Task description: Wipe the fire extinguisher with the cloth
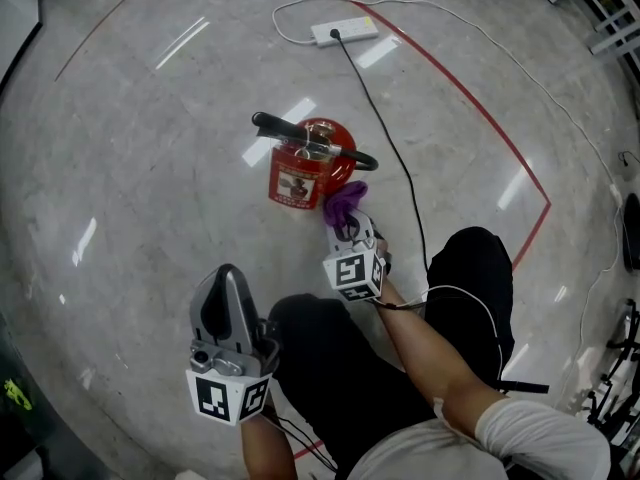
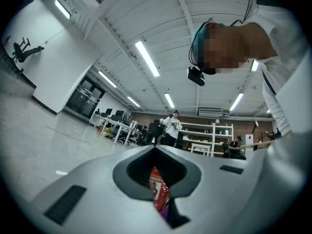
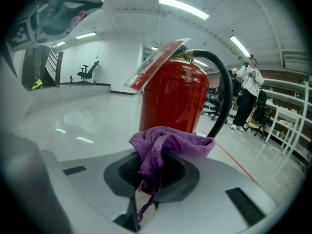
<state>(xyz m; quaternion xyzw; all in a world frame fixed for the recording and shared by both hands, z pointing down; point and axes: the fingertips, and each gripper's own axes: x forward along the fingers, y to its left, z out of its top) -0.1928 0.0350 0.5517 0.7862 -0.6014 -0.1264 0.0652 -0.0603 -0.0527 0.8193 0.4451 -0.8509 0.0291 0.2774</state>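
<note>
A red fire extinguisher (image 1: 308,168) with a black hose and a label stands on the floor in the head view; it fills the right gripper view (image 3: 175,99). My right gripper (image 1: 349,224) is shut on a purple cloth (image 1: 344,201), bunched between its jaws (image 3: 163,147) and close to the extinguisher's lower right side. My left gripper (image 1: 226,303) hangs nearer to me, left of the extinguisher, its jaws together with nothing in them. Through its jaw gap a sliver of the extinguisher (image 2: 157,186) shows.
A white power strip (image 1: 344,31) lies on the floor beyond the extinguisher, with a black cable (image 1: 395,158) running back past its right side. Red tape (image 1: 480,113) marks the floor at right. My legs (image 1: 480,278) are below the grippers. People and shelving (image 3: 251,91) stand far off.
</note>
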